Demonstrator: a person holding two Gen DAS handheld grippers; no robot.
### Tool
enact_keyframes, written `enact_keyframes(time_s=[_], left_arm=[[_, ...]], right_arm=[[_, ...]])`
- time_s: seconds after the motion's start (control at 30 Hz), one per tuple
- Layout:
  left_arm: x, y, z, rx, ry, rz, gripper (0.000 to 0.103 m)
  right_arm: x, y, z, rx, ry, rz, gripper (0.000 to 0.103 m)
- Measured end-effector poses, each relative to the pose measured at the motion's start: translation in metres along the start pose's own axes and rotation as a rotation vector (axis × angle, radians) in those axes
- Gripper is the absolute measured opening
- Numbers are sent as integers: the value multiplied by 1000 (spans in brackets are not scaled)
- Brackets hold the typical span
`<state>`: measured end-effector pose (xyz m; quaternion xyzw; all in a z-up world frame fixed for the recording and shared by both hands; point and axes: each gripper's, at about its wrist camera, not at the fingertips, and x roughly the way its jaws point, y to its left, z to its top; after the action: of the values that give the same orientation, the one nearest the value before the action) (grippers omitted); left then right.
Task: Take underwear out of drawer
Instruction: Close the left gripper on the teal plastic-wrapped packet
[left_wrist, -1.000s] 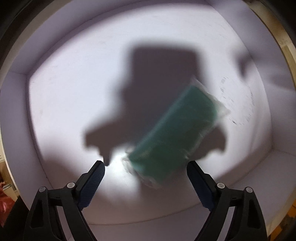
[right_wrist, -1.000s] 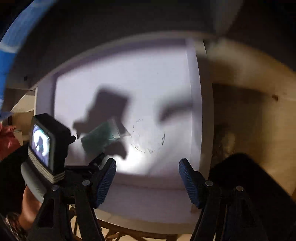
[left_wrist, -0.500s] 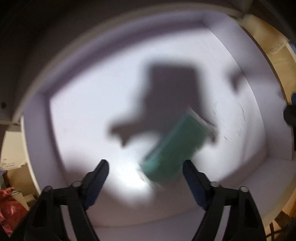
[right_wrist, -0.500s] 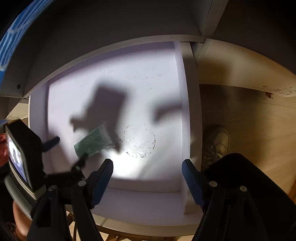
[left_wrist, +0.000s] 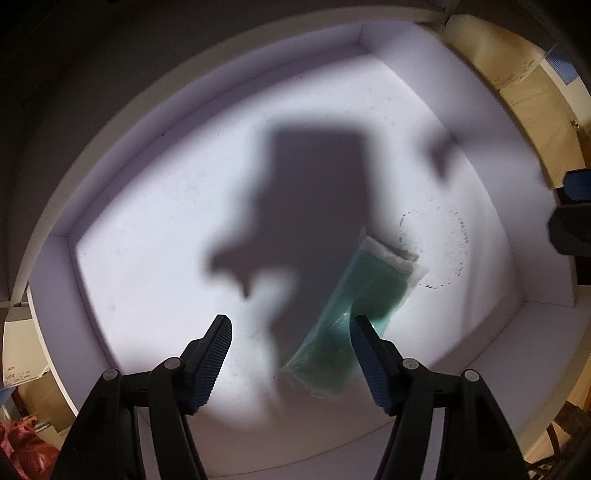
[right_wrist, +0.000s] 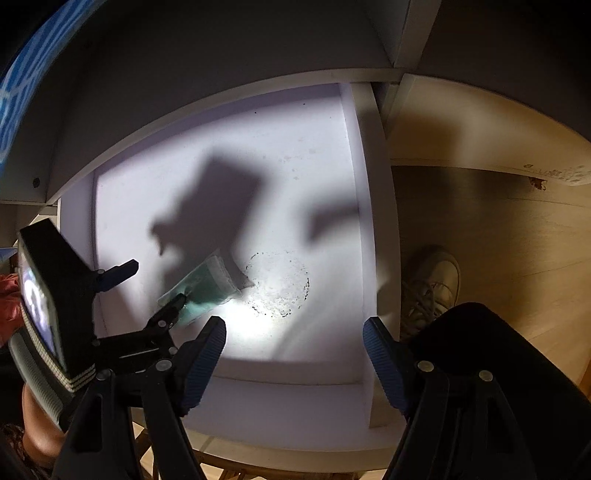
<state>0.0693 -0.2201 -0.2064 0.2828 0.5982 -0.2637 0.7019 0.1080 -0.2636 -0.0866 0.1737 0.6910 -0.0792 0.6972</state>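
Note:
A green underwear packet (left_wrist: 373, 288) in clear plastic lies flat on the floor of the open white drawer (left_wrist: 55, 280). My left gripper (left_wrist: 291, 336) hangs above it, pointing down, and its jaws are closing. The packet sits below the right finger and neither pad presses on it. In the right wrist view the packet (right_wrist: 210, 284) lies beside the left gripper (right_wrist: 147, 288). My right gripper (right_wrist: 291, 343) stands open over the drawer's (right_wrist: 369, 221) front part with nothing between its fingers.
A ring of dark specks (right_wrist: 280, 288) marks the drawer floor just right of the packet. A dark cabinet shelf overhangs the drawer's back. A shoe (right_wrist: 432, 284) stands on the wooden floor to the right. Red cloth (left_wrist: 22, 443) lies at the lower left.
The left gripper has risen from the drawer floor and its jaws have narrowed. The packet looks smaller and now sits under the right finger. The right gripper has barely moved.

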Motion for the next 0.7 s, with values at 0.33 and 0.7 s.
enact_keyframes(time_s=[0.33, 0.7], left_arm=[[5, 2, -31, 116, 26, -43, 52], [27, 10, -53, 98, 74, -108, 38]], right_arm=[[-2, -1, -1, 6, -4, -12, 77], [-1, -2, 0, 14, -5, -2, 77]])
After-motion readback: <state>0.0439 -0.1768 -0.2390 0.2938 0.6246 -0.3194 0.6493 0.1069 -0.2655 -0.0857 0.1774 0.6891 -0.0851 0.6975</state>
